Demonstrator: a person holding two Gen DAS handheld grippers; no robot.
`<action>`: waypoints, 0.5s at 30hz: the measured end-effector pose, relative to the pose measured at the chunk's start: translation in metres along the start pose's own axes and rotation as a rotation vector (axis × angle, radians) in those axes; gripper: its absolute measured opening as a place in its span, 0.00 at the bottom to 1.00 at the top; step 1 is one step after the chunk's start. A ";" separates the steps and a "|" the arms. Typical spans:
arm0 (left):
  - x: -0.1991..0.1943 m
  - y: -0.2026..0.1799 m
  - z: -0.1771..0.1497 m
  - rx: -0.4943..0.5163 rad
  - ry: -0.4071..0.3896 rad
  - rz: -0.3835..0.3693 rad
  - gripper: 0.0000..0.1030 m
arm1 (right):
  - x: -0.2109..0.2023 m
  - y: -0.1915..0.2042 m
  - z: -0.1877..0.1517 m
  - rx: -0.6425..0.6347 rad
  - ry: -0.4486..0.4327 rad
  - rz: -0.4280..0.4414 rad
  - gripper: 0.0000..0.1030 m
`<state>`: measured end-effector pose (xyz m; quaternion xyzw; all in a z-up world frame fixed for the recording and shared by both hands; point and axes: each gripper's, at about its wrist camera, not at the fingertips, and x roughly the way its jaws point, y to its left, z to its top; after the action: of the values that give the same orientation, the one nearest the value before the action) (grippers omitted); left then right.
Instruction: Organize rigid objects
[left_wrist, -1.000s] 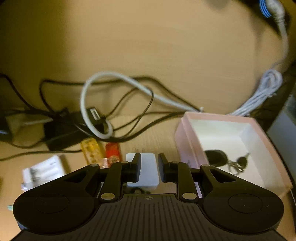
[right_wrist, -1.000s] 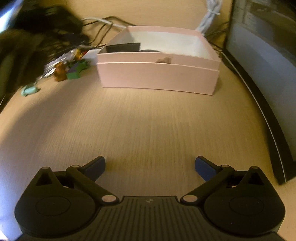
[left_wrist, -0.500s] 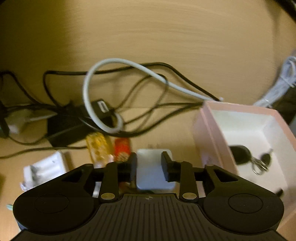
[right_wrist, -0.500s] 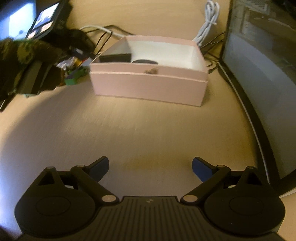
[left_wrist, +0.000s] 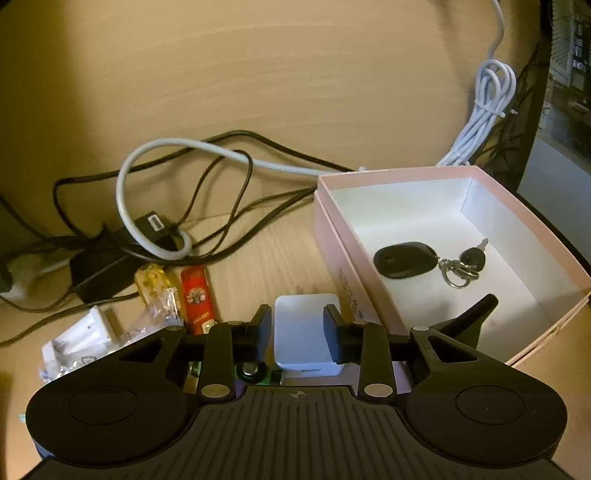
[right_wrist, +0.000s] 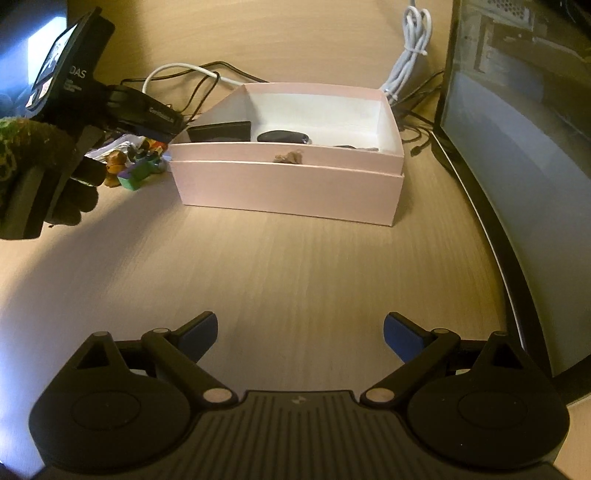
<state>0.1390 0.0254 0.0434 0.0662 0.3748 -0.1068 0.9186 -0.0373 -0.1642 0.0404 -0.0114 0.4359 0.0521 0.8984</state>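
Change noted: the left gripper (left_wrist: 298, 332) is seen with its jaws spread wider than half a second ago, when they were pressed against the white charger block (left_wrist: 306, 334); a slim gap is now visible on each side of the block.
Meaning for task: the block is judged either released or re-gripped; its transfer into the pink box (left_wrist: 532, 221) is not yet done.
Left gripper state: partly open, straddling the block; firm contact cannot be confirmed.
Right gripper (right_wrist: 300, 334): held wide apart, nothing between the blue pads (right_wrist: 397, 336); it is kept well short of the near wall of the pink box, over bare desk.
Charger block location: just beside the left wall of the pink box, outside it; whether it rests on the desk or is lifted cannot be told.
Already stowed in pink box: black key fob (left_wrist: 404, 259) with key ring (left_wrist: 458, 271), lying mid-floor.
Left of pink box, awaiting sorting: red lighter (left_wrist: 197, 293), yellow clear-wrapped item (left_wrist: 157, 291), white packet (left_wrist: 79, 341).
Edges: the left wall of the pink box stands as a raised lip, to be cleared from above.
Obstruction behind pink box: tangled black cables (left_wrist: 229, 192), grey cable loop (left_wrist: 147, 206), white bundled cord (left_wrist: 484, 118).
Open room: floor of the pink box is mostly free toward its near end; a dark monitor (right_wrist: 517, 147) closes off its right side.
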 end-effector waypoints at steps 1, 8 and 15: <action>0.000 -0.001 0.001 -0.014 0.002 -0.003 0.32 | 0.001 0.000 0.000 0.003 0.003 0.002 0.95; 0.012 0.007 0.005 -0.029 0.000 0.000 0.49 | 0.006 -0.006 -0.002 0.039 0.040 0.014 0.95; 0.018 0.035 0.010 -0.106 0.049 -0.036 0.75 | 0.003 -0.009 -0.004 0.052 0.048 0.009 0.95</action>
<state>0.1671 0.0548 0.0390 0.0134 0.4033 -0.1016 0.9093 -0.0381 -0.1734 0.0352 0.0129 0.4584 0.0443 0.8875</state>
